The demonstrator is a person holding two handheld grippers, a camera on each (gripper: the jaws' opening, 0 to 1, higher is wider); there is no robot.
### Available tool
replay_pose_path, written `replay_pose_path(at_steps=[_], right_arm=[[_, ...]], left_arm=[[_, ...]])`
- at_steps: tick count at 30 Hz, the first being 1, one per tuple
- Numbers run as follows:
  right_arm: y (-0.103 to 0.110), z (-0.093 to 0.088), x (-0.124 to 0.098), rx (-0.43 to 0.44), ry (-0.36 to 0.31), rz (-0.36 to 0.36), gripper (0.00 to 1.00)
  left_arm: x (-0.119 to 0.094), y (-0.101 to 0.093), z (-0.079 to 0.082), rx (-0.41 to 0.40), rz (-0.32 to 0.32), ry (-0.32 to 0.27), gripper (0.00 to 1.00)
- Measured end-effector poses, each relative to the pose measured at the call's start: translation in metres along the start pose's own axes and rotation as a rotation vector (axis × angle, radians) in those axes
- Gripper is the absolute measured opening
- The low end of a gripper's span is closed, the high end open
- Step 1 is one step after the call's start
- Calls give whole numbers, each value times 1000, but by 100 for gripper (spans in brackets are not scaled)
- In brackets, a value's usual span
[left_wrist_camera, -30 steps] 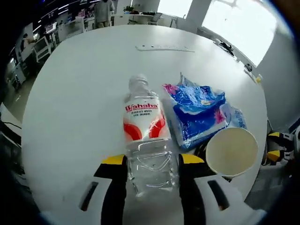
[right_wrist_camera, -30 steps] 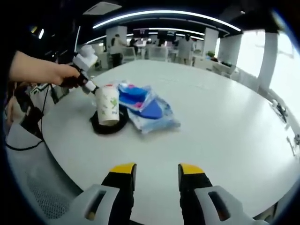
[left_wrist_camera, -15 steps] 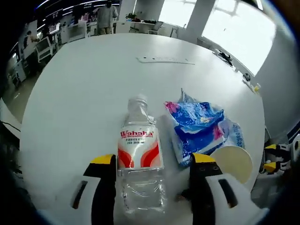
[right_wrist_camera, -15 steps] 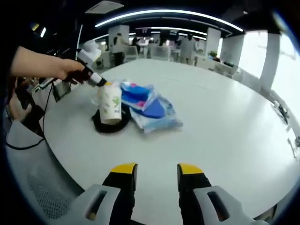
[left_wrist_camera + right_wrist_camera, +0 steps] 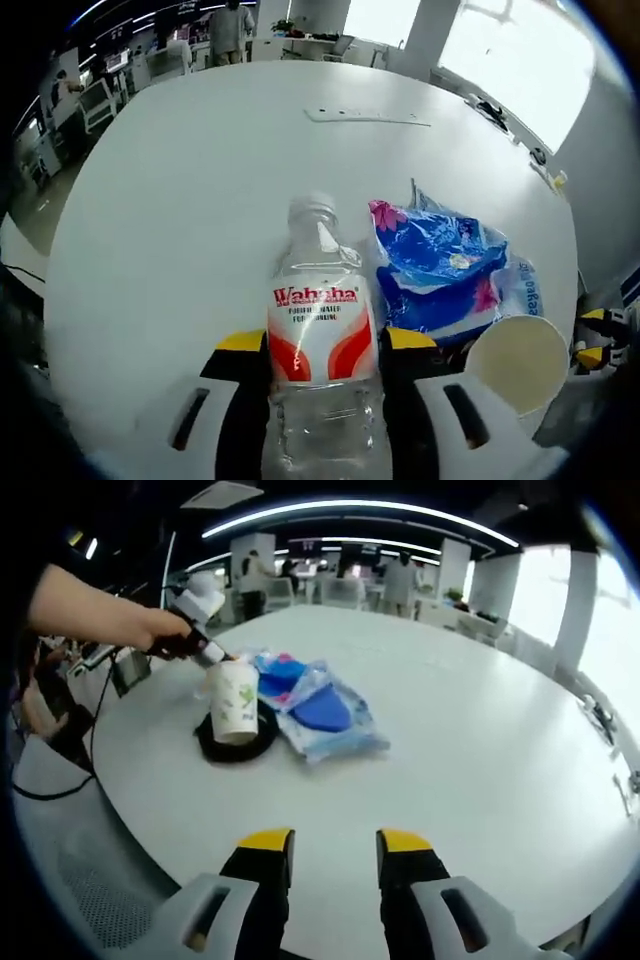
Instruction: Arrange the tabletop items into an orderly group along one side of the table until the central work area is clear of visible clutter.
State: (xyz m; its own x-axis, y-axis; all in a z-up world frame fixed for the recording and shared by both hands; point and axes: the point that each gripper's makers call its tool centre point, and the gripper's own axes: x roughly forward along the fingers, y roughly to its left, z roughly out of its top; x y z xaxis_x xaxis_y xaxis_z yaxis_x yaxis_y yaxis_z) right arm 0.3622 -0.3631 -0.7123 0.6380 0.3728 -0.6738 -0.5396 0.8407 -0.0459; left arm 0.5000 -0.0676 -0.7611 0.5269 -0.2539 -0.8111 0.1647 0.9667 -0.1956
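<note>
Clear plastic water bottle with red-and-white label (image 5: 322,350), clamped between left tool (image 5: 322,345) jaws, long axis pointing away along them; right tool (image 5: 328,842) apart, empty, farther off.

The left gripper (image 5: 320,345) has two black jaws capped with yellow tips, each rising out of a pale grey moulded shell cut with a dark slanted slot. The right gripper (image 5: 328,840) is built the same way: yellow-tipped black jaws set in light grey housings with dark slots. In the right gripper view the person's hand (image 5: 160,632) and bare forearm reach in from the left around a white, black-handled gripper body, with no sleeve over the forearm.
</note>
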Motion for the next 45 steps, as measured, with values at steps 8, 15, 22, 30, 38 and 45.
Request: replay_pose_path(at_steps=[8,15,22,30,38,45], right_arm=[[1,0,0,-9,-2,4,31],[4,1,0,-15,-6,13,30],[6,3,0,-16,-16,24,30],[6,4,-2,-10,-24,22,30],[6,5,-2,-6,-30,24,29],[4,5,-2,4,-30,18,28]], left_arm=[[-18,5,1,-83,6,-98,40],[-35,10,-8,-128,12,-109,39],[-44,10,-24,-103,37,-85,39],[-41,7,-43,-65,79,-22,41],[-40,7,-41,-96,51,18,45],[-29,13,-27,-80,75,46,58]])
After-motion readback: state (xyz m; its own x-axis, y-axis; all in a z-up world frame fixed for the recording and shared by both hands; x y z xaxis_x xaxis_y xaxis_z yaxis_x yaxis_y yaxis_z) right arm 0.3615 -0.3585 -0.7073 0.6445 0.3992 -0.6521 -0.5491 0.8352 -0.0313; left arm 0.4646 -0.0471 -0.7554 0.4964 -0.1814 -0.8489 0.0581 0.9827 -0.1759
